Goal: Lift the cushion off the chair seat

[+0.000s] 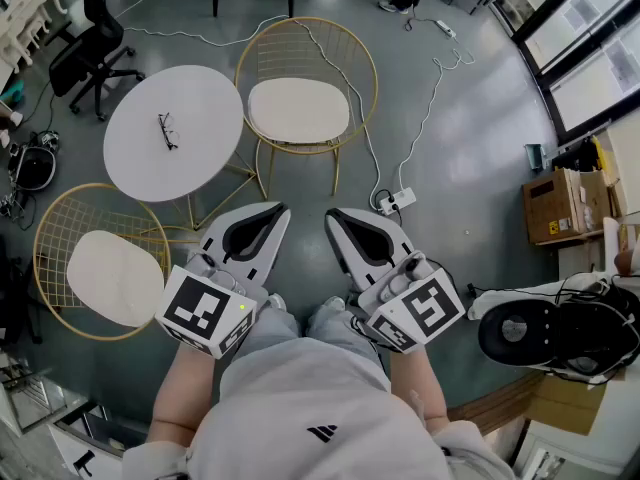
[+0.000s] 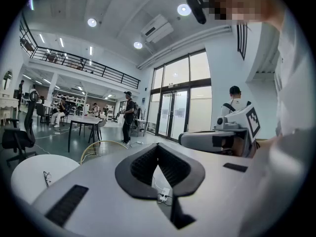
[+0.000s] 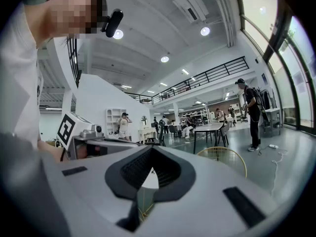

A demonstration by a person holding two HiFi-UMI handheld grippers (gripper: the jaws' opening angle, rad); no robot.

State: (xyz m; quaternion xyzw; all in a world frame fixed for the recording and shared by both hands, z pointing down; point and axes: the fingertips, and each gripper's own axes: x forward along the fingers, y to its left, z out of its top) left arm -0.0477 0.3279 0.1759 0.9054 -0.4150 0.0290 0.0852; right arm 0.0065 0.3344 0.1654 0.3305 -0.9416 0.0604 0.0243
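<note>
Head view | 2 chairs | 2 cushions, on seats | 1 counter | left gripper, right gripper: fingers clenched, empty

Glasses lie on the round white table.

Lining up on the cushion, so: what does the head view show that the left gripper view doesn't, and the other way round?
Head view only: the far cushion and the left cushion. Left gripper view only: the ceiling lights and the balcony railing. Both: the table, the glasses on it, and the shut right gripper.
</note>
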